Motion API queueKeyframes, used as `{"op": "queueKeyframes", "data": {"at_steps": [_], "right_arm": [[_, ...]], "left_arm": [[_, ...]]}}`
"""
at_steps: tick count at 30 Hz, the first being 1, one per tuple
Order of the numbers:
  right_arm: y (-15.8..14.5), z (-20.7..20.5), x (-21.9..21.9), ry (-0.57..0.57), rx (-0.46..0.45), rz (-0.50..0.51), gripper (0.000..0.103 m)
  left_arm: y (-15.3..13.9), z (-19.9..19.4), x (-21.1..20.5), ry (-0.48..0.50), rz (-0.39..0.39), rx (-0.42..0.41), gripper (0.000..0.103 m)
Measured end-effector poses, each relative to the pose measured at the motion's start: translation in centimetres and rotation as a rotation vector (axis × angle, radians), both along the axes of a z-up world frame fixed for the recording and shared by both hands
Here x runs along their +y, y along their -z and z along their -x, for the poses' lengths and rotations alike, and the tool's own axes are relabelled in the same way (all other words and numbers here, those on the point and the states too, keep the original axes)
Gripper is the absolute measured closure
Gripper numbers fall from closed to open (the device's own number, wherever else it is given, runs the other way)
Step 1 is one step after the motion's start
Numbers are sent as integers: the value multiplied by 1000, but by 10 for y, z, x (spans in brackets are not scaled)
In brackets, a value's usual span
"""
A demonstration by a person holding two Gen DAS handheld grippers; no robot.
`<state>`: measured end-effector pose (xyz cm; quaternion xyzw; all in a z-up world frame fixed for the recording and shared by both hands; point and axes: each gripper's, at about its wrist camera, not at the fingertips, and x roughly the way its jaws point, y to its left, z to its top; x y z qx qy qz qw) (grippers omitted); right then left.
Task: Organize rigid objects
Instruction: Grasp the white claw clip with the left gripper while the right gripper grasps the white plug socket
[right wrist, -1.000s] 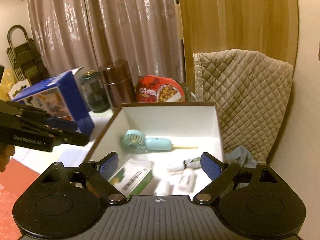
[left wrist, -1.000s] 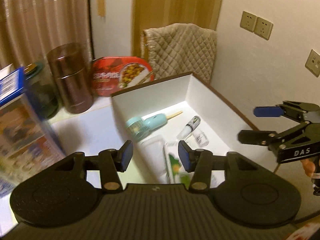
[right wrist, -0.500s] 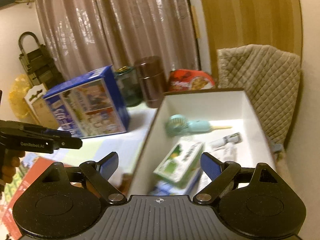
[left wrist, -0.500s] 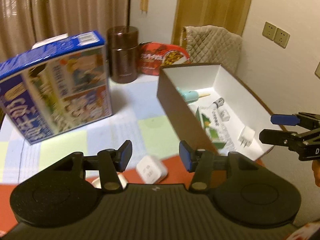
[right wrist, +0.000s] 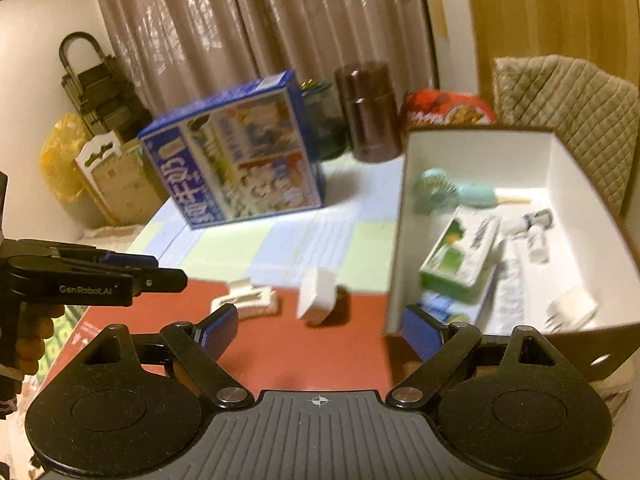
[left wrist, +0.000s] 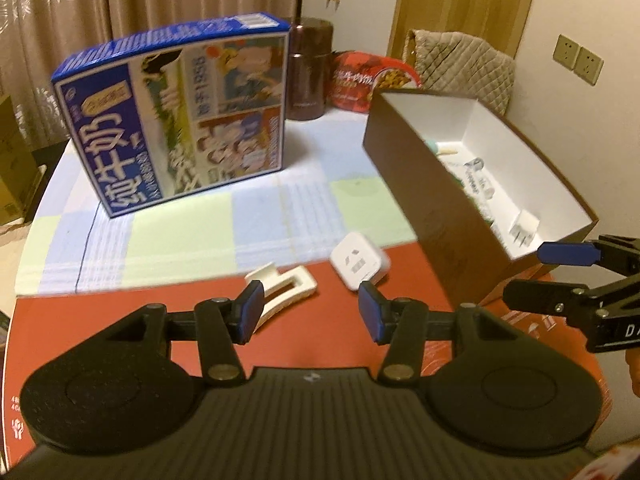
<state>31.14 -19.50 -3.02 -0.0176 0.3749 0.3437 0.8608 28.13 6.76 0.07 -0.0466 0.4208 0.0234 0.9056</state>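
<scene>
Both the left gripper (left wrist: 307,312) and the right gripper (right wrist: 320,330) are black, ribbed, silver-screwed, with blue pads (left wrist: 249,312).

Beige curtains (right wrist: 256,20), a cream wall (left wrist: 580,8) with sockets (left wrist: 578,59), dim warm light.

A large blue milk carton box (left wrist: 176,116) stands upper left on the bench (left wrist: 256,216), on a pale checked cloth. Right of it at the back are a dark brown canister (left wrist: 308,76) and a red snack tin (left wrist: 368,84); in the right wrist view a dark green glass jar (right wrist: 324,120) shows between box and canister. A quilted beige cushion (left wrist: 464,64) sits at upper right, with two wall sockets (left wrist: 578,59) beyond. Brown curtains (right wrist: 260,20) fill the top. At far left are a yellow bag (right wrist: 60,160) and a cardboard box (right wrist: 120,180).
</scene>
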Motion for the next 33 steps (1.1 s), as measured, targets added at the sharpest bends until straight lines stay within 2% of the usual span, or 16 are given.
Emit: {"op": "queueKeyframes", "data": {"at_steps": [15,20,23,33], "right_arm": [[43,9,47,53,56,75,18],[54,2,57,68,63,84,32],[61,-4,63,81,68,91,36],[85,-27,96,156,33,158,39]], "left_arm": [[30,3,14,19,-40,19,51],[43,-3,23,49,-39,29,51],[52,-10,30,75,-41,32,51],[91,-45,42,197,-79,54,51]]}}
